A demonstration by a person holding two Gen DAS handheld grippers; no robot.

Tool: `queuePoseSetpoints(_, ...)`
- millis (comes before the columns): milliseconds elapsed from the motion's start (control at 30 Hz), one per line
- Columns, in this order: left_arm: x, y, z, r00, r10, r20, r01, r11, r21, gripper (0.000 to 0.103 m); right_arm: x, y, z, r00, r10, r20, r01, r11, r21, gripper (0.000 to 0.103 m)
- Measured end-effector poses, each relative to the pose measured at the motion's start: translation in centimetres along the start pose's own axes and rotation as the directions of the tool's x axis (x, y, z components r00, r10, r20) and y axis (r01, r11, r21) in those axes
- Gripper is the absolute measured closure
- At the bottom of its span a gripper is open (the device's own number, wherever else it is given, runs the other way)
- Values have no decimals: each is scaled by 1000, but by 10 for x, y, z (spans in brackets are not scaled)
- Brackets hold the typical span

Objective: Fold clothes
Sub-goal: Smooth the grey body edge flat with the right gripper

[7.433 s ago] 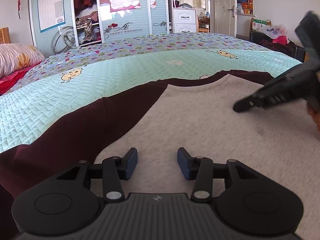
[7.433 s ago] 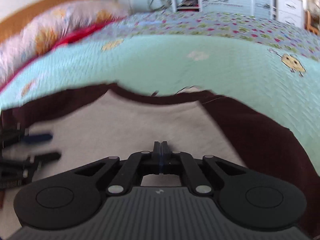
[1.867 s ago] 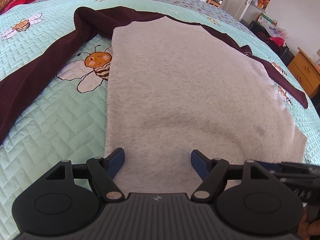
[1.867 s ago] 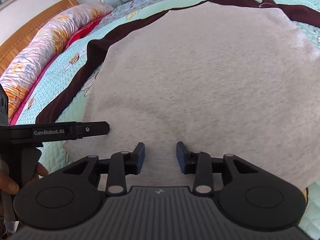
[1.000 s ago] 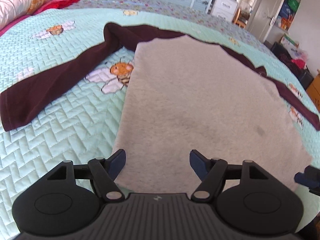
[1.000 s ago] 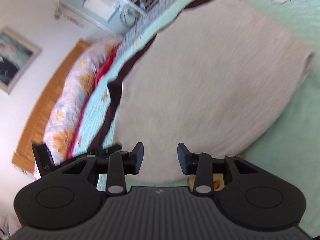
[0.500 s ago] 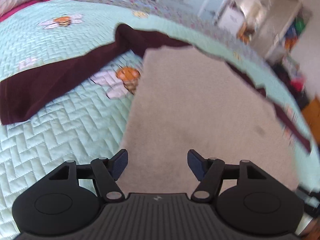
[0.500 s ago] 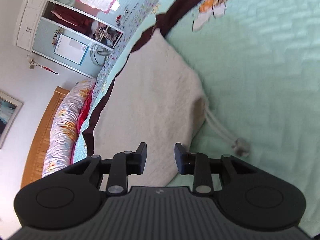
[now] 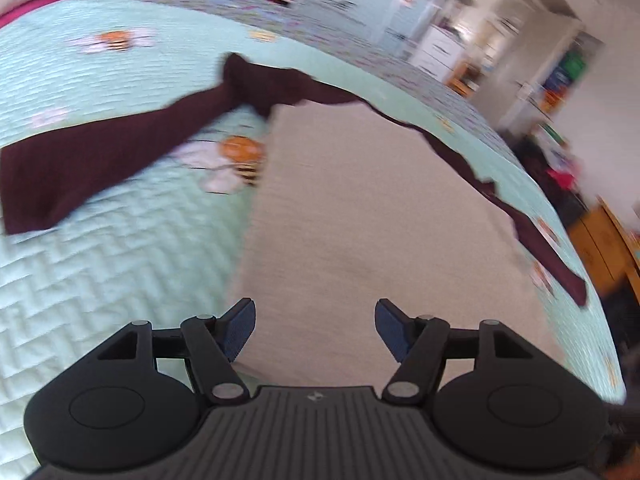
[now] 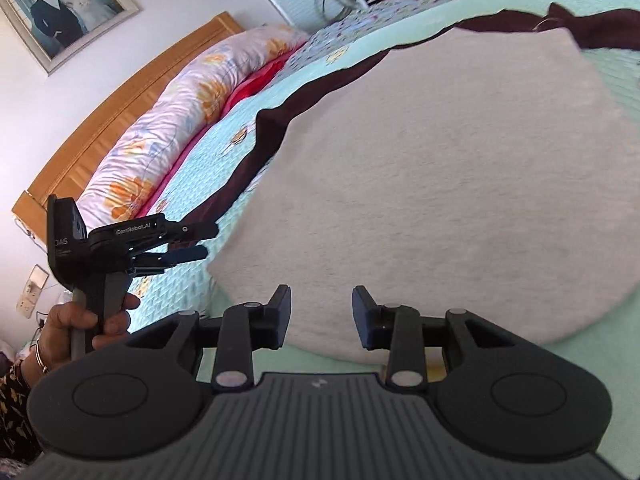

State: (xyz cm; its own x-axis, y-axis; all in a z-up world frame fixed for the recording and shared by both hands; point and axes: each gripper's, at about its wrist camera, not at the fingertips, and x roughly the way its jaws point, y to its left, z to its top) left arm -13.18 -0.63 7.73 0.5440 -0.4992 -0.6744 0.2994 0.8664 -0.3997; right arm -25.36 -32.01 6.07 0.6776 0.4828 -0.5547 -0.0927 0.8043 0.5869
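Both the left claw (image 9: 314,322) and right claw (image 10: 320,316) are open and holding nothing, so each should pinch the gray shirt (image 10: 460,184) hem right in front of it.

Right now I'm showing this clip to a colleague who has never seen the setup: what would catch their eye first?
The big grey shirt with dark maroon sleeves, spread flat across the mint quilted bedspread. Next, both open grippers at its near hem: the right gripper in the foreground, and the left gripper, held in a hand, at the hem's left corner. Behind, a floral pillow lies along the wooden headboard.
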Motion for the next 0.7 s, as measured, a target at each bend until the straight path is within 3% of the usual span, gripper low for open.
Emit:
queuePoseSetpoints(167, 24, -27, -6, 997, -25, -77, 34, 993, 116, 34, 13, -5, 13, 998, -30, -55, 30, 1000, -10, 65)
queuePoseSetpoints(300, 48, -44, -7, 985, -82, -150, 109, 977, 182, 34, 21, -15, 23, 993, 16, -115, -19, 999, -27, 65)
queuePoseSetpoints(433, 80, -53, 4, 962, -139, -234, 187, 962, 196, 32, 46, -22, 34, 976, 33, -214, -54, 994, -92, 66)
queuePoseSetpoints(500, 95, -52, 17, 960, -143, -240, 191, 963, 190, 32, 60, -31, 46, 970, 33, -241, -62, 992, -114, 73)
queuePoseSetpoints(567, 109, -46, 37, 969, -114, -218, 156, 970, 184, 32, 78, -47, 70, 969, 55, -239, -79, 993, -91, 79)
queuePoseSetpoints(667, 128, -29, 70, 988, -17, -157, 40, 988, 149, 32, 110, -70, 112, 979, 9, -205, -35, 992, -124, 101)
queuePoseSetpoints(700, 134, -23, 82, 991, 17, -136, 1, 991, 131, 32, 122, -78, 127, 982, -3, -188, -21, 992, -127, 101)
